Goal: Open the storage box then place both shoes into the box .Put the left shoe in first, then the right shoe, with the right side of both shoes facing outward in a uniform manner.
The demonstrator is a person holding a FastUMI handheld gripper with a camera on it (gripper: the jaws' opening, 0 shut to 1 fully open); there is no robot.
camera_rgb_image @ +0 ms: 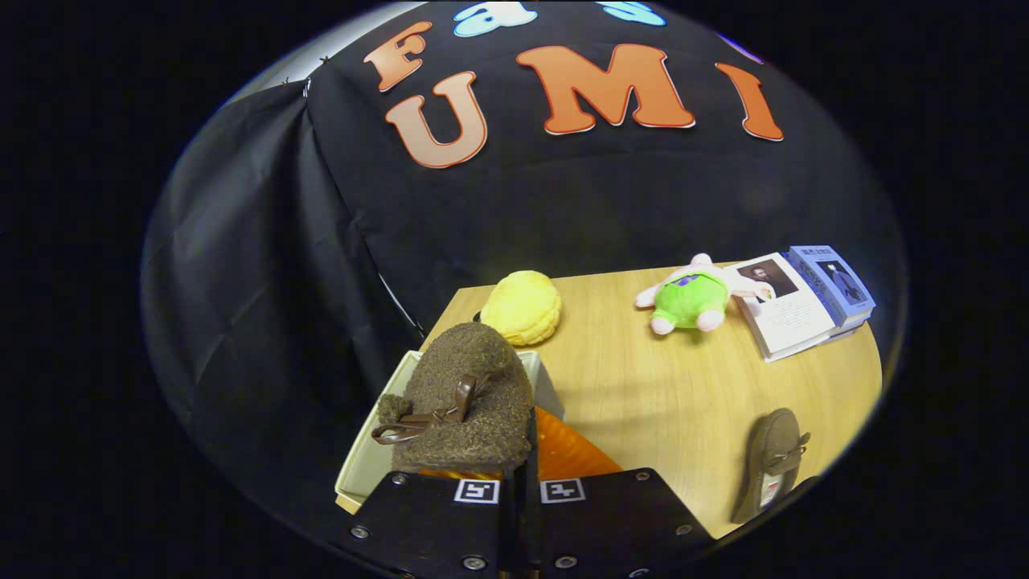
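Above the cream open storage box (pixel 366 462) at the table's edge, the gripper (pixel 518 482) pinches a fuzzy brown bow-tied shoe (pixel 470 402), toe outward, seemingly for lowering inside; its mate (pixel 770 462) waits apart on the wooden table (pixel 667 394).

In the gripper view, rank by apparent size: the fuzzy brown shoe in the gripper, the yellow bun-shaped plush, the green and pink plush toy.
1. Fuzzy brown shoe, held in the gripper, nearest the camera, so enlarged.
2-3. Yellow bun-shaped plush and green and pink plush toy look alike; unranked.
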